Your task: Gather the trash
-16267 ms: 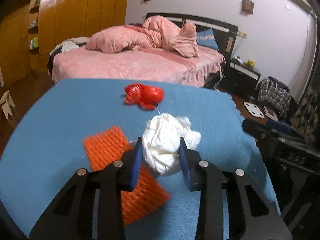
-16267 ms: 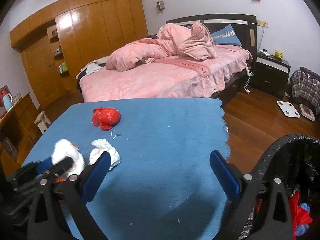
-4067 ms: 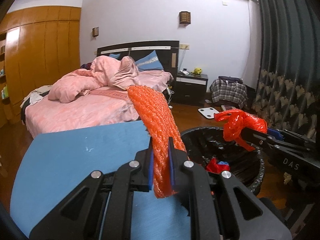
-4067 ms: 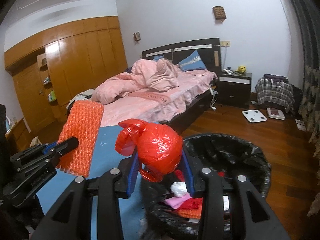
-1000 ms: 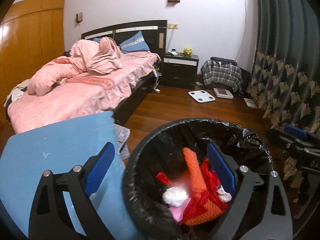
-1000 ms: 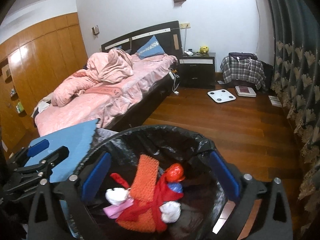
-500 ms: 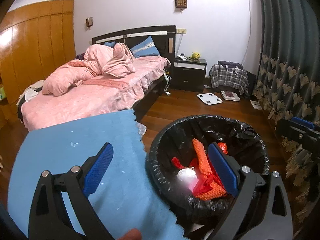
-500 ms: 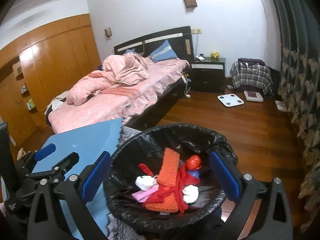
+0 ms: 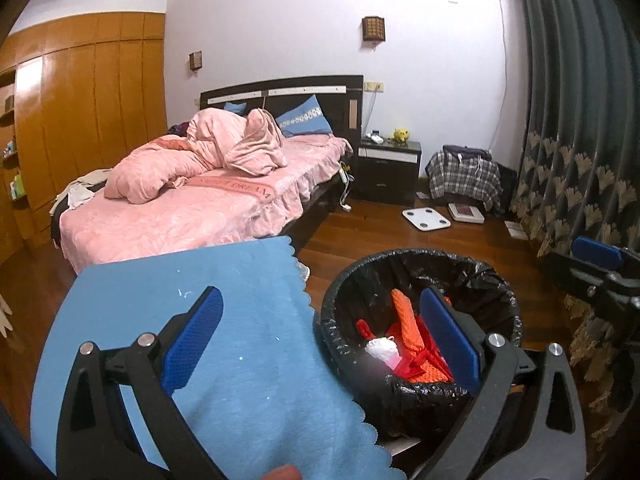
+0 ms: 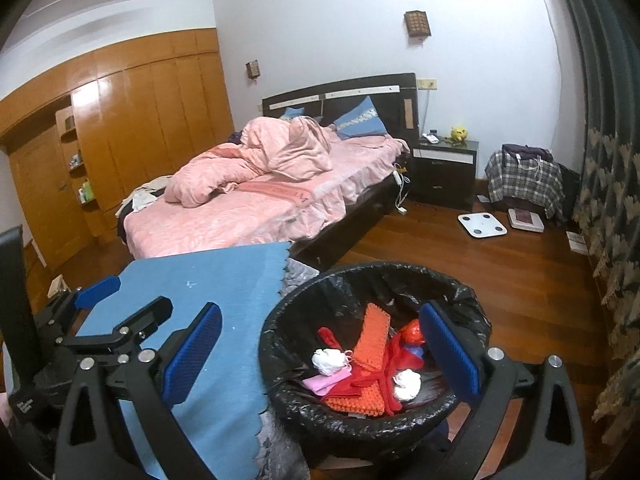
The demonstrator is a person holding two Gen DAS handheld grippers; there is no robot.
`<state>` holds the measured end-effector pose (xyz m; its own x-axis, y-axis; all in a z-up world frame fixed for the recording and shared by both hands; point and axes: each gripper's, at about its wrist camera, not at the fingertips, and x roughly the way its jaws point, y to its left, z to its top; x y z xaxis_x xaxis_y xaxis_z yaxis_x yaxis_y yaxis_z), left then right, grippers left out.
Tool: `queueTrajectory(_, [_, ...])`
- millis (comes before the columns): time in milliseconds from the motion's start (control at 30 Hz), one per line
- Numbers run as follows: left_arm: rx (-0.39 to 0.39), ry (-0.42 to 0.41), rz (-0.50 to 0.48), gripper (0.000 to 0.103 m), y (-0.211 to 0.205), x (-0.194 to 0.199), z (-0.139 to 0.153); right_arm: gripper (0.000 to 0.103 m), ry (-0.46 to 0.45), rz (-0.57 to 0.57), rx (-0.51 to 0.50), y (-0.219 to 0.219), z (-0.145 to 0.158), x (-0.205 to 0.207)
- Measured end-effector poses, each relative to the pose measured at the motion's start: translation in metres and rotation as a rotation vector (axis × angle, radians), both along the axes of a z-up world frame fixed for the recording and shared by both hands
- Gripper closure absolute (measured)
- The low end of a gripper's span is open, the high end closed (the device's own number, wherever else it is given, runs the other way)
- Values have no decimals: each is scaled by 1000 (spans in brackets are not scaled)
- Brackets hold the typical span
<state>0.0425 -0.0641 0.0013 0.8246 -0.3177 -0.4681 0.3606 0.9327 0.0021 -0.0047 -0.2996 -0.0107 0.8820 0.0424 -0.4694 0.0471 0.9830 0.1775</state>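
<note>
- The left gripper [image 9: 320,334] stands wide open and holds nothing; its blue pads [image 9: 192,336] straddle the edge of the desk [image 9: 224,304] and the rim of the trash bin [image 9: 404,258], so it sits at the boundary between pickup zone and drop zone
- The right gripper [image 10: 320,344] is also spread wide and empty; it hangs above the trash bin [image 10: 460,292], with the bin opening between its fingers, a position that suits a release into the bin
- The trash bin stands on the floor just beside the desk edge, lined with a black bag folded over the rim; this placement lets items pass from desk to bin with a short sideways move
- The collected trash lies inside the bin: an orange mesh sheet [image 10: 374,336], red plastic [image 10: 400,356], white crumpled paper [image 10: 330,360], a second white wad [image 10: 407,384] and a pink scrap [image 10: 324,382]
- The blue cloth [image 10: 236,280] on the desk shows only small white specks in both views; no larger item is visible on it
- Judgement: the task appears at or near completion, since the visible trash rests in the bin and both grippers are free
- Risk: the specks are likely too fine for these broad pads to pinch
- The bed [image 9: 192,212] and bathroom scale [image 9: 426,219] play no part in the task
</note>
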Motion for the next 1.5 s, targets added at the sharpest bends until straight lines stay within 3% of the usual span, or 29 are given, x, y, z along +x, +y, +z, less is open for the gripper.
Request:
queueTrajectory(533, [-37,-48,20,7,23,-23,21,6,-29,23,-21,18,10,-11])
queueTrajectory(1500, [-44,-57,27,7,33,-29,29,6,-36,27,-27,24,11,-12])
